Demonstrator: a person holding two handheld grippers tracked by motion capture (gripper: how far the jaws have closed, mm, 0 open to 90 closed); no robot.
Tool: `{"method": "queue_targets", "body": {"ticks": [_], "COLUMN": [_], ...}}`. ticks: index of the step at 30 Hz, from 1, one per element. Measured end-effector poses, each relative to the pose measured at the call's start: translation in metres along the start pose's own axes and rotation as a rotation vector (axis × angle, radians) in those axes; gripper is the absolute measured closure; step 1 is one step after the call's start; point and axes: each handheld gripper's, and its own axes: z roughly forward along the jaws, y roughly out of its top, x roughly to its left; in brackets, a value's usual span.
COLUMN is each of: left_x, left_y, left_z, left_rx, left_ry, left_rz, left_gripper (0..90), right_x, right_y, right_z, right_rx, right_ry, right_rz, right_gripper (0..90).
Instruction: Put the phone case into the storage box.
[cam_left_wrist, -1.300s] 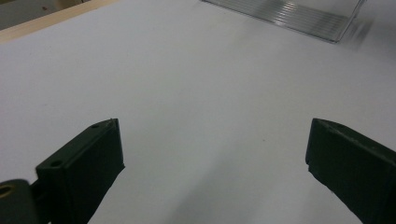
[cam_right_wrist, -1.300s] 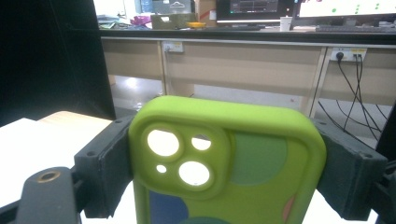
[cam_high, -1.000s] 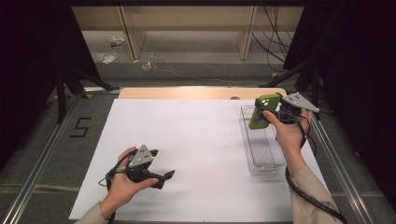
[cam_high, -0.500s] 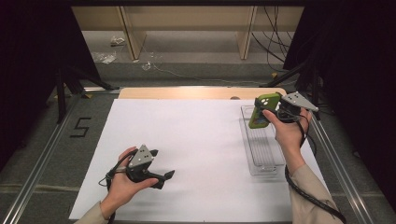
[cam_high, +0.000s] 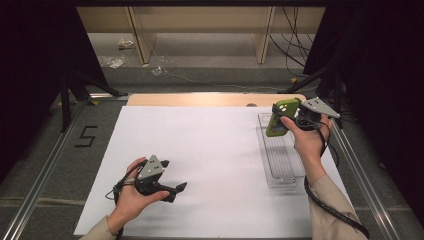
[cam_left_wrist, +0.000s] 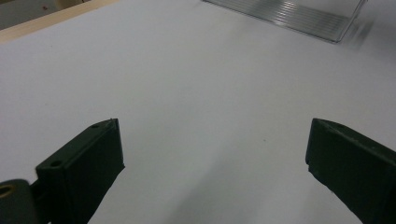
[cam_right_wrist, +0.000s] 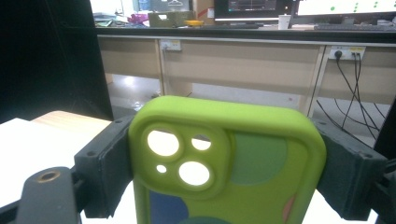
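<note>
Nearest the person, the left gripper (cam_high: 172, 188) rests low over the white table sheet (cam_high: 210, 150) with jaws spread wide and empty, while farther off the right gripper (cam_high: 286, 117) clamps a green phone case (cam_high: 278, 118) above the clear tray's (cam_high: 276, 165) far end

You can read one mark: a black figure "5" (cam_high: 86, 136) on the grey floor mat (cam_high: 45, 165) to the left of the white table sheet, seen in the high view. In the right gripper view, the monitors (cam_right_wrist: 299, 7) on the far desk show coloured dots and lines, but nothing there is sharp enough for you to read. The phone case carries no legible writing.
</note>
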Motion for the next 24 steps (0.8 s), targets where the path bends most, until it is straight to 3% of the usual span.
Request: {"method": "queue_targets", "body": {"ticks": [24], "left_x": [0.0004], "left_y": [-0.0005], "left_z": [0.0003], "left_rx": [0.0], "left_ry": [0.0], "left_rz": [-0.001], "left_gripper": [3.6], "right_x": [-0.0021], "right_y": [0.0011], "right_z": [0.0066], "right_rx": [-0.004], "right_ry": [-0.005], "right_rz": [-0.001], "right_gripper": [16.8]}}
